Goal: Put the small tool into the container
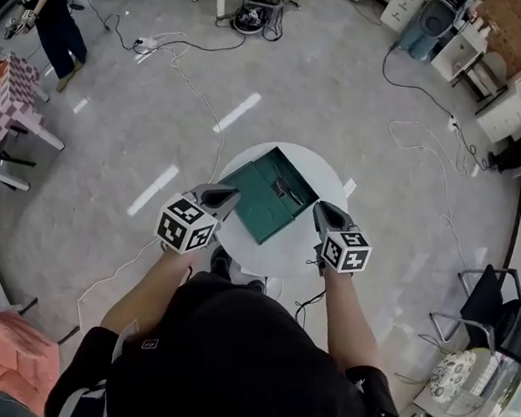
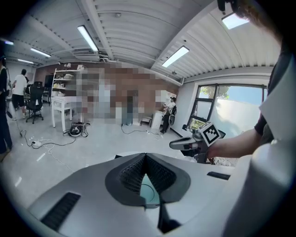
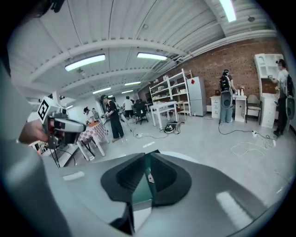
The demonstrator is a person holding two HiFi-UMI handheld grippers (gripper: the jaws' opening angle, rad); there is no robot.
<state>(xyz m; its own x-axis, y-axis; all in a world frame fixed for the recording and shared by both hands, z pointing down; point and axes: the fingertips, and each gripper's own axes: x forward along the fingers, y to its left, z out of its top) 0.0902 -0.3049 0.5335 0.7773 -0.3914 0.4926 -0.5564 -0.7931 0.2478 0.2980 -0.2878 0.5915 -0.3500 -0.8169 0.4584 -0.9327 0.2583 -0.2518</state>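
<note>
A green open container [image 1: 263, 203] sits on a small round white table [image 1: 323, 172]. Inside it, near its far right side, lies a small metallic tool [image 1: 286, 193]. My left gripper [image 1: 229, 194] hovers at the container's left edge, its jaws shut with nothing between them. At the container's right corner my right gripper [image 1: 319, 209] is also shut and empty. In the right gripper view, the green container [image 3: 141, 192] and the tool [image 3: 150, 178] show through the slit under the closed tips [image 3: 147, 156]. The left gripper view shows closed tips [image 2: 145, 156] over the table.
Cables [image 1: 432, 142] trail across the grey floor around the table. A checkered table [image 1: 5, 105] stands at the left, with a person [image 1: 50, 13] beyond it. A black chair [image 1: 498, 313] is at the right. Shelves [image 3: 171, 95] and more people stand far off.
</note>
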